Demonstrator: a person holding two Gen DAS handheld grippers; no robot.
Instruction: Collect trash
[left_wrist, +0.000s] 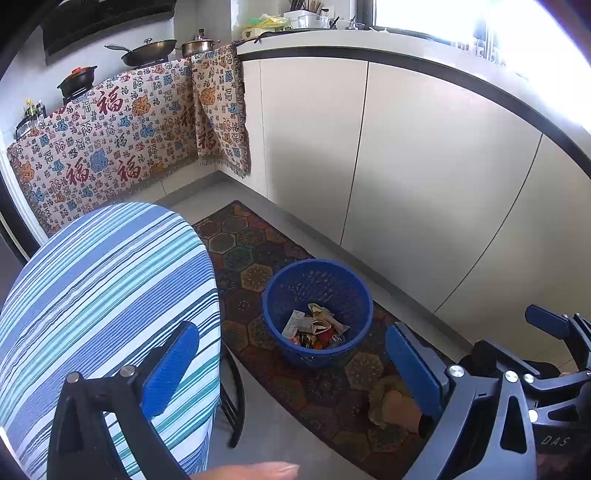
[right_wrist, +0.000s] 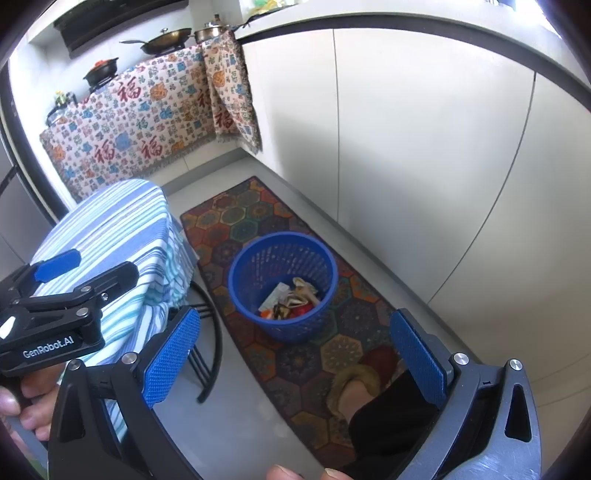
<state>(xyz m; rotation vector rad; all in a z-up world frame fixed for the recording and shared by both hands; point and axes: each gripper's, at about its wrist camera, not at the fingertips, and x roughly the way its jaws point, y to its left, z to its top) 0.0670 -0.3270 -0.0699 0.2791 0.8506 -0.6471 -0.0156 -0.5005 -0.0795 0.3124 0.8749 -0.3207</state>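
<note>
A blue plastic mesh basket (left_wrist: 317, 314) stands on a patterned rug (left_wrist: 255, 258) and holds crumpled paper and wrappers (left_wrist: 314, 326). It also shows in the right wrist view (right_wrist: 282, 286) with the trash (right_wrist: 291, 299) inside. My left gripper (left_wrist: 291, 373) is open and empty, held above and in front of the basket. My right gripper (right_wrist: 295, 354) is open and empty, also above the basket. The right gripper shows at the right edge of the left wrist view (left_wrist: 546, 332). The left gripper shows at the left of the right wrist view (right_wrist: 85, 266), over the table.
A small table with a blue striped cloth (left_wrist: 110, 295) stands left of the basket. White cabinets (left_wrist: 406, 166) run along the right. A patterned cloth (left_wrist: 110, 140) hangs over the stove counter with pans (left_wrist: 147, 51). A slippered foot (right_wrist: 362, 380) rests on the rug.
</note>
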